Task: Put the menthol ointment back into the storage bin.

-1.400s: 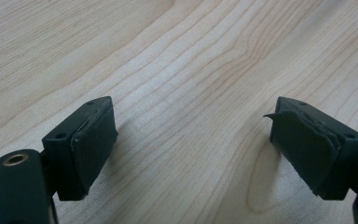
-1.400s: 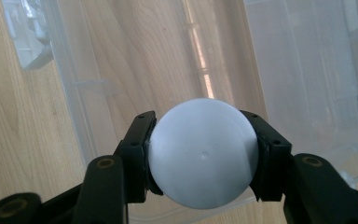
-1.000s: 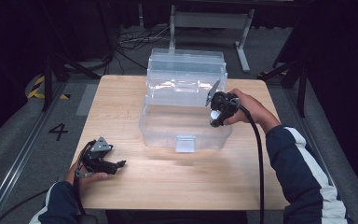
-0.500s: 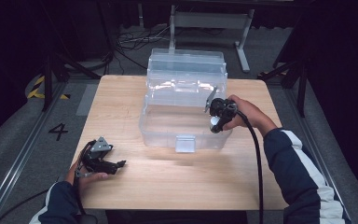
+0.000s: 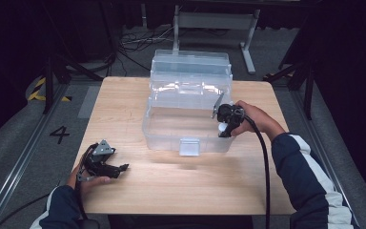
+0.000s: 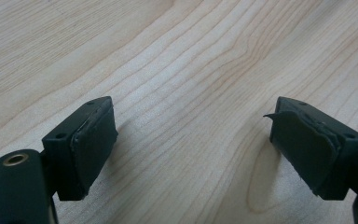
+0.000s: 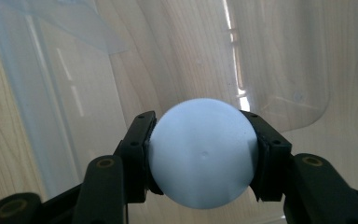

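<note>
A clear plastic box (image 5: 171,138) with its lid tipped back stands in the middle of the wooden table (image 5: 124,105). My right gripper (image 5: 223,128) hangs over the box's right end, pointing down, shut on a white ball (image 7: 203,151) that is pinched between both pads; in the high view the ball (image 5: 223,127) peeks out below the hand. My left gripper (image 5: 121,168) rests near the table's front left corner, pointing right. In the left gripper view its jaws stand wide apart over bare wood, and its gripper (image 6: 193,149) is open and holds nothing.
The box's raised lid (image 5: 190,64) stands at the far side. A latch tab (image 5: 189,146) sticks out from the box's front wall. Black cables (image 5: 264,171) trail from the right gripper across the table. Metal frame legs (image 5: 248,38) stand beyond the table.
My right gripper with the ball has moved down and nearer, from above the box's right rim to lower over its right end. The left gripper has stayed still.
</note>
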